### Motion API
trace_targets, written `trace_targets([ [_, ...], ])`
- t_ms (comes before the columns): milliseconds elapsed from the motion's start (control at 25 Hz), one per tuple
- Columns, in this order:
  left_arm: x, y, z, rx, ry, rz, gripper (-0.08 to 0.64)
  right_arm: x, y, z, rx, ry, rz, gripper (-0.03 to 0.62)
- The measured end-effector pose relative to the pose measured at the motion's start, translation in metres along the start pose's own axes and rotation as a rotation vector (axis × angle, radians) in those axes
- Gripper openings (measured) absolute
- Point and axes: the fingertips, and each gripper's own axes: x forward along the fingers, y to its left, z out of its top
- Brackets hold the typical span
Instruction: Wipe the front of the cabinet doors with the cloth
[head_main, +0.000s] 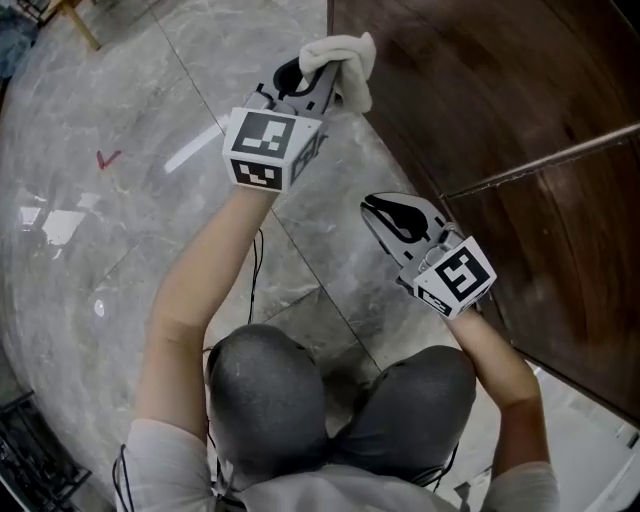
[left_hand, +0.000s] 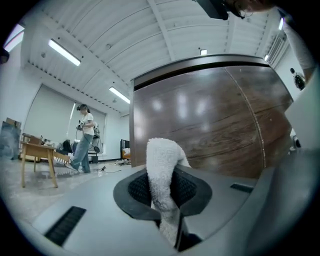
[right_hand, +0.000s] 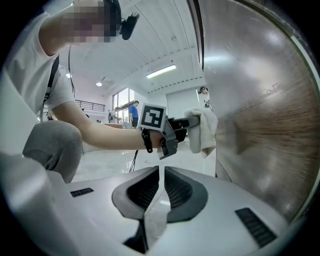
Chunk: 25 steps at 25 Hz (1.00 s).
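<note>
At the cabinet door (head_main: 480, 90), grips the cloth (head_main: 345, 58), likely soft and light, mid-fold in left gripper (head_main: 322, 80); right gripper (head_main: 378, 207) nearly closed, empty.

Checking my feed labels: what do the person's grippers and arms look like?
Both the left gripper and right gripper have pale grey bodies with black ribbed jaw pads, and each carries a white cube with black square markers. A black cable hangs by the left forearm. Short pale sleeves.
</note>
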Motion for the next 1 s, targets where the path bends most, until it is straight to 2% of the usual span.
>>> trace_targets([
  [240,0.032,0.049,-0.031,-0.042,0.036,0.095,0.058,-0.004,-0.011,-0.002,-0.002,0.034,-0.02,0.055],
  [560,0.061,0.08,-0.065,-0.082,0.057,0.181,0.058,-0.021,-0.032,-0.017,0.033,0.062,-0.078,0.055],
  [760,0.079,0.073,-0.065,-0.075,0.061,0.156,0.058,-0.021,-0.041,-0.018,0.034,0.07,-0.089,0.055],
  [1000,0.081,0.036,-0.051,-0.064,0.046,0.087,0.058,-0.023,-0.04,-0.015,0.03,0.049,-0.085,0.055],
])
